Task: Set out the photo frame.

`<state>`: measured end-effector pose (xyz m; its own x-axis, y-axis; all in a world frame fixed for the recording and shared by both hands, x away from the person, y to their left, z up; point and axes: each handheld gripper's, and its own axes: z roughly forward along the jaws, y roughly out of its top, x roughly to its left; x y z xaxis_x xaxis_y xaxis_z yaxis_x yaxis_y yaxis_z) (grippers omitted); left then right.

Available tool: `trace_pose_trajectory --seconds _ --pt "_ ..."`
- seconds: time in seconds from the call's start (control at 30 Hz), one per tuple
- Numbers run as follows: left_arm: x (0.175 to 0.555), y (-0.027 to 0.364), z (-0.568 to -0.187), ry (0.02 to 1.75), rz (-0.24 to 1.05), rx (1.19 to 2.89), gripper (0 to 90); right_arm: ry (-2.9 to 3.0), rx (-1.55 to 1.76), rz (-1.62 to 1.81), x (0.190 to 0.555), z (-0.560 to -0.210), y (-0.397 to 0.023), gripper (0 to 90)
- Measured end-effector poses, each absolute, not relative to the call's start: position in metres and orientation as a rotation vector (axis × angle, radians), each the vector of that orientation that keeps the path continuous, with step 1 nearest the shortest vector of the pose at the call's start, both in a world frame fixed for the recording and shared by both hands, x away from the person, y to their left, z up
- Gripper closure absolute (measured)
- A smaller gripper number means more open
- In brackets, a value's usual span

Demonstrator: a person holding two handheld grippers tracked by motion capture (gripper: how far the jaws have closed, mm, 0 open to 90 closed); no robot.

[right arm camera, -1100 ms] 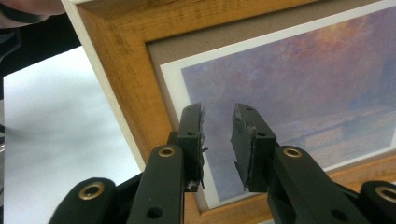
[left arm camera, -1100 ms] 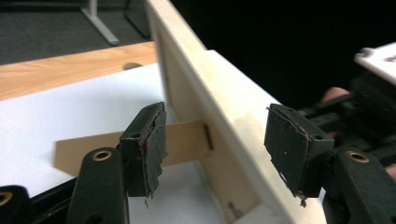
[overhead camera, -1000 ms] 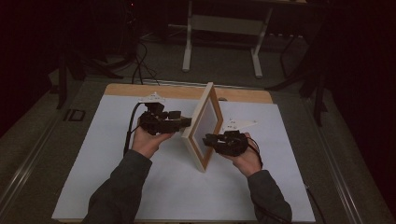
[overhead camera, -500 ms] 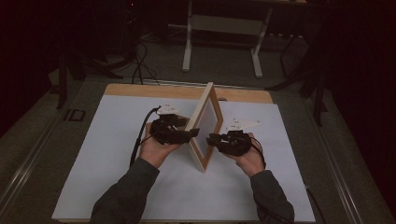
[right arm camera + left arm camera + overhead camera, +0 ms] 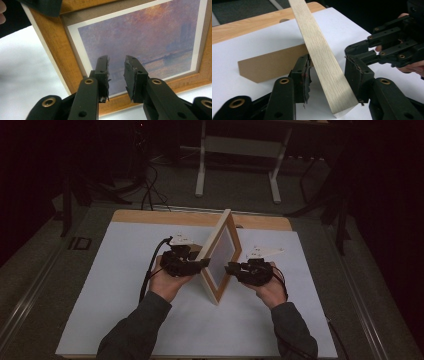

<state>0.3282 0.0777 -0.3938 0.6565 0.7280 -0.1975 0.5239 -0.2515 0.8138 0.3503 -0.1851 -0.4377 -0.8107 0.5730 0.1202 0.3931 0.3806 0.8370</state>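
A light wooden picture frame (image 5: 229,227) stands tilted on one corner at mid-table, its print (image 5: 140,37) of a hazy sunset facing right. My left gripper (image 5: 202,263) reaches in from the left. Its jaws straddle the frame's edge (image 5: 324,65) and have just been closing, with a sliver of gap still at the left pad (image 5: 305,75). The frame's brown cardboard back stand (image 5: 269,65) shows behind. My right gripper (image 5: 231,268) points at the print from the right; its jaws (image 5: 116,75) stand slightly apart with nothing between them.
A white sheet (image 5: 115,285) covers the table, whose wooden far edge (image 5: 165,217) is bare. White metal legs (image 5: 200,170) and cables lie on the dark floor beyond. The right gripper (image 5: 362,50) also shows past the frame in the left gripper view.
My left hand moved right toward the frame, and its jaws now straddle the frame's edge. The frame and the right hand stayed put.
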Motion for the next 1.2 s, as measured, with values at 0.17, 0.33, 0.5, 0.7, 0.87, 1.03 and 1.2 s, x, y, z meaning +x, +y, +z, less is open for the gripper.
trace_pose_trajectory --seconds 0.17,0.33,0.5,0.7,0.87,1.03,1.2 --pt "0.332 0.085 -0.394 1.001 0.267 1.916 61.1 2.439 0.874 1.407 0.351 -0.437 -0.187 72.7" --pt "0.335 0.090 -0.395 1.008 0.266 1.914 63.5 2.435 0.870 1.383 0.350 -0.436 -0.188 72.6" --pt "0.339 0.097 -0.395 1.016 0.270 1.909 66.0 2.436 0.862 1.361 0.350 -0.436 -0.188 72.4" --pt "0.345 0.108 -0.395 1.025 0.260 1.893 70.5 2.433 0.862 1.359 0.350 -0.436 -0.188 72.1" --pt "0.348 0.115 -0.395 0.999 0.251 1.905 71.2 2.428 0.864 1.362 0.351 -0.435 -0.188 71.9" --pt "0.353 0.124 -0.396 0.961 0.216 1.906 71.3 2.425 0.868 1.362 0.351 -0.435 -0.189 71.7" --pt "0.356 0.130 -0.396 0.921 0.205 1.927 71.2 2.425 0.871 1.362 0.352 -0.436 -0.189 71.5"
